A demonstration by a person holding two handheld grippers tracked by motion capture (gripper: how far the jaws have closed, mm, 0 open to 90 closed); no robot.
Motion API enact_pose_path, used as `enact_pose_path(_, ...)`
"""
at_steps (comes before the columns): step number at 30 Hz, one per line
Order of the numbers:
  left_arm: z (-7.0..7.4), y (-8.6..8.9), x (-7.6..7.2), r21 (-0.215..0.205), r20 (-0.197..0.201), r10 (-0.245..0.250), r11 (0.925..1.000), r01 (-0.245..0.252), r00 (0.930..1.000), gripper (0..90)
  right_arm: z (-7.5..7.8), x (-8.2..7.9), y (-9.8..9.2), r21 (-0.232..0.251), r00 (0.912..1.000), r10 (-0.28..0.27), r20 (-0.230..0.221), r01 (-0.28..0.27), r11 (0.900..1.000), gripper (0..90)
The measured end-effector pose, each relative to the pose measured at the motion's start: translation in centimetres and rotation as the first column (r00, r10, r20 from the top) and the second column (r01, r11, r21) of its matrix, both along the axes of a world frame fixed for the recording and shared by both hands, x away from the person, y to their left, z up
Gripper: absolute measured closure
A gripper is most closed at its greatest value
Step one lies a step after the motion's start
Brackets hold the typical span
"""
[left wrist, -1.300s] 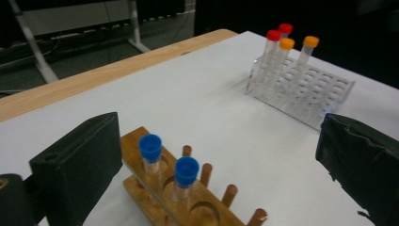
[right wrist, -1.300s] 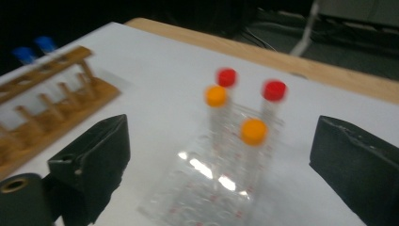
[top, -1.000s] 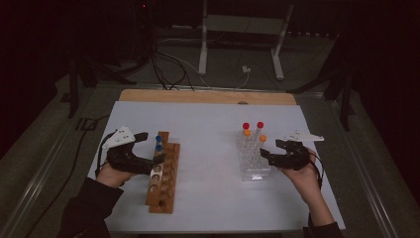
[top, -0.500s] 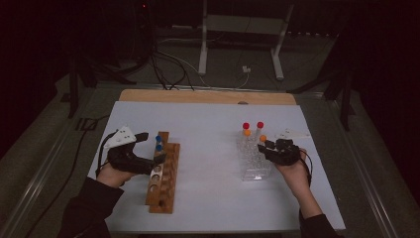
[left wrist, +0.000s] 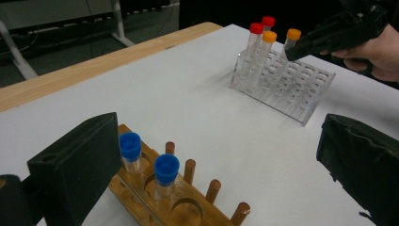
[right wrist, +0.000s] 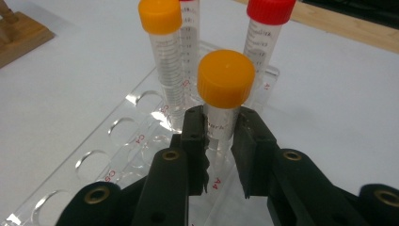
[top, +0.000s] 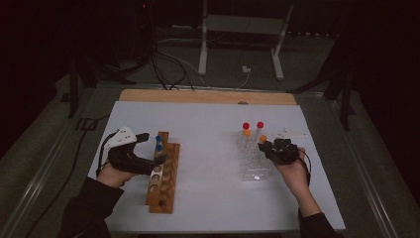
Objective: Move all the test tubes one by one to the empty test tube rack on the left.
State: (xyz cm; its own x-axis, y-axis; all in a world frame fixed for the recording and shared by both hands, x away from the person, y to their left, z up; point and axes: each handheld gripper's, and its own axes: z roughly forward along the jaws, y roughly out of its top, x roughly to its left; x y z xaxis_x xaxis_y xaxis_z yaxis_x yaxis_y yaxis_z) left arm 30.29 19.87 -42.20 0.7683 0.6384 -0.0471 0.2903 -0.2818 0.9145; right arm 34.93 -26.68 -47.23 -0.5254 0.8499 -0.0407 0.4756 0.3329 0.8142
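Note:
A clear plastic rack [top: 252, 166] holds two red-capped tubes [top: 246, 126] and two orange-capped ones. My right gripper [right wrist: 221, 125] has just been closing and is now shut on the nearer orange-capped tube [right wrist: 226, 77], just below its cap, with the tube standing upright in the rack. In the high view that gripper [top: 267, 147] sits at the rack's right side. My left gripper [top: 152, 148] is open wide, its jaws either side of two blue-capped tubes [left wrist: 155, 169] at the far end of the wooden rack [top: 163, 191], touching neither.
The wooden rack [left wrist: 188, 209] has several empty holes and a row of pegs. Most holes of the clear rack [left wrist: 301, 94] are empty. A white mat [top: 208, 148] covers the table, with a wooden edge [top: 208, 96] at the far side.
My right gripper has moved left to the clear rack and shut on the orange-capped tube. The left gripper has stayed where it was.

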Motion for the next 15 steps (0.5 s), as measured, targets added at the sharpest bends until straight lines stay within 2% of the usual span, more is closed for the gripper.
enact_pose_path(4,0.0,-0.1,0.0,0.005,-0.002,-0.003,1.0000,0.003,1.0000,1.3,0.6,-0.2,-0.2,0.016,0.9999,-0.002,0.013,0.002,1.000,75.1)
enact_pose_path(7,0.0,-0.1,0.0,0.010,-0.002,-0.005,0.9999,0.005,1.0000,1.3,1.1,-0.5,-0.3,0.011,0.9996,-0.001,0.028,0.000,1.000,75.1)
enact_pose_path(15,0.0,-0.2,0.0,0.009,-0.004,-0.013,0.9999,0.013,0.9999,1.3,3.2,-1.5,-0.8,0.043,0.9960,-0.002,0.089,-0.002,0.999,75.1)
